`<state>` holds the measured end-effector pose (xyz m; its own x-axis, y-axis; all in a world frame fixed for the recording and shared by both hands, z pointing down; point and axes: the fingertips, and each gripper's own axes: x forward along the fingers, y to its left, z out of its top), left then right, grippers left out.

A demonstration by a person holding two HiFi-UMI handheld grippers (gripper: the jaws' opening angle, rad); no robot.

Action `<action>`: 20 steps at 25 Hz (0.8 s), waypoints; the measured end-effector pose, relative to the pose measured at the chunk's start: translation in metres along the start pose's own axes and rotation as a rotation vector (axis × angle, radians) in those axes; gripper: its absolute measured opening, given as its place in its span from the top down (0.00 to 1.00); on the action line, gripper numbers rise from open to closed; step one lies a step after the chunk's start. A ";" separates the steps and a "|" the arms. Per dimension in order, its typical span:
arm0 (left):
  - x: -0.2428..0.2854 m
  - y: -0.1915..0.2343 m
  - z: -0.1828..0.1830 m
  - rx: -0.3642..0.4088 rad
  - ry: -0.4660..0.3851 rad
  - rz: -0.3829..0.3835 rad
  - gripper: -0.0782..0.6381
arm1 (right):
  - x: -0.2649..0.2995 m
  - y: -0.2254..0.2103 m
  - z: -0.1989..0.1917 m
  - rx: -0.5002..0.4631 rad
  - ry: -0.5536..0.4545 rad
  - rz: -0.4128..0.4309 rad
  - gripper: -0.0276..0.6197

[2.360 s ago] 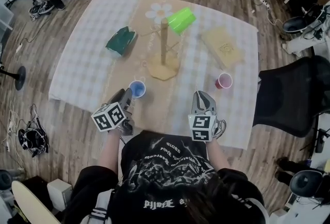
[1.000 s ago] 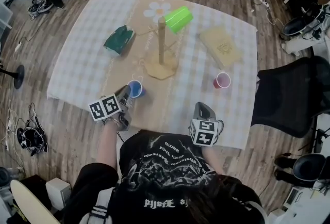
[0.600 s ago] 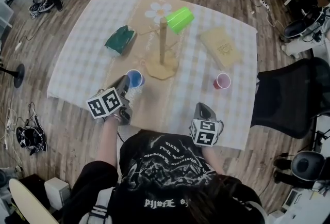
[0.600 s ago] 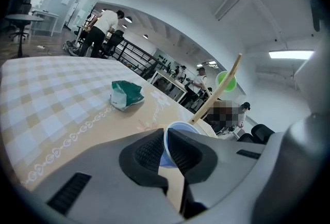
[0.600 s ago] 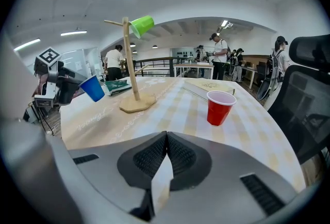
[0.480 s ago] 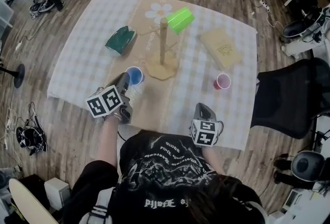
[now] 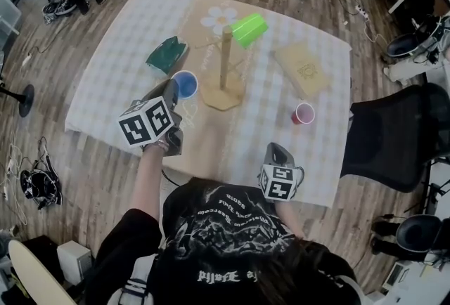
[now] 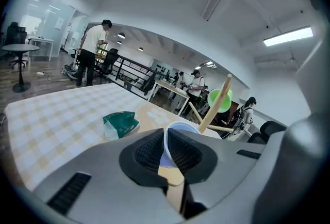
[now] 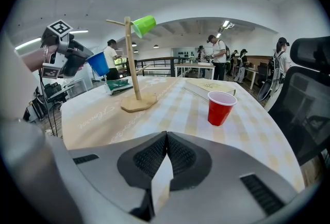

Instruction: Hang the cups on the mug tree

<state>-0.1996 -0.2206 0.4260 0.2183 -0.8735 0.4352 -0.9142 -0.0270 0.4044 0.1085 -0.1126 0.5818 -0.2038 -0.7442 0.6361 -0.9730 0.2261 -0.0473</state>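
Note:
My left gripper [image 7: 172,93] is shut on the wall of a blue cup [image 7: 185,83] and holds it in the air, left of the wooden mug tree [image 7: 225,61]. In the left gripper view the cup's rim [image 8: 180,127] sits pinched between the pads, with the tree [image 8: 212,112] beyond. A green cup [image 7: 249,28] hangs on an upper peg. A red cup [image 7: 304,114] stands upright on the table to the right. My right gripper [image 7: 279,153] rests shut and empty near the front edge; its view shows the red cup [image 9: 220,107] ahead and the tree [image 9: 132,65] to the left.
A green packet [image 7: 166,55] lies left of the tree and a tan flat book [image 7: 302,68] to its right, on the checked tablecloth [image 7: 112,79]. A black office chair [image 7: 394,135] stands at the table's right side. People stand in the background.
The left gripper has risen off the table with the blue cup and moved toward the mug tree, rolling slightly. The right gripper has stayed where it was.

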 end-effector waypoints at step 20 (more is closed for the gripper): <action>-0.015 -0.035 0.063 0.231 -0.118 0.181 0.83 | 0.005 0.002 -0.004 -0.026 0.022 0.012 0.95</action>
<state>-0.1920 -0.2377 0.3545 0.0164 -0.9242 0.3815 -0.9909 0.0360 0.1298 0.1063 -0.1131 0.5880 -0.2126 -0.7272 0.6527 -0.9673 0.2512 -0.0352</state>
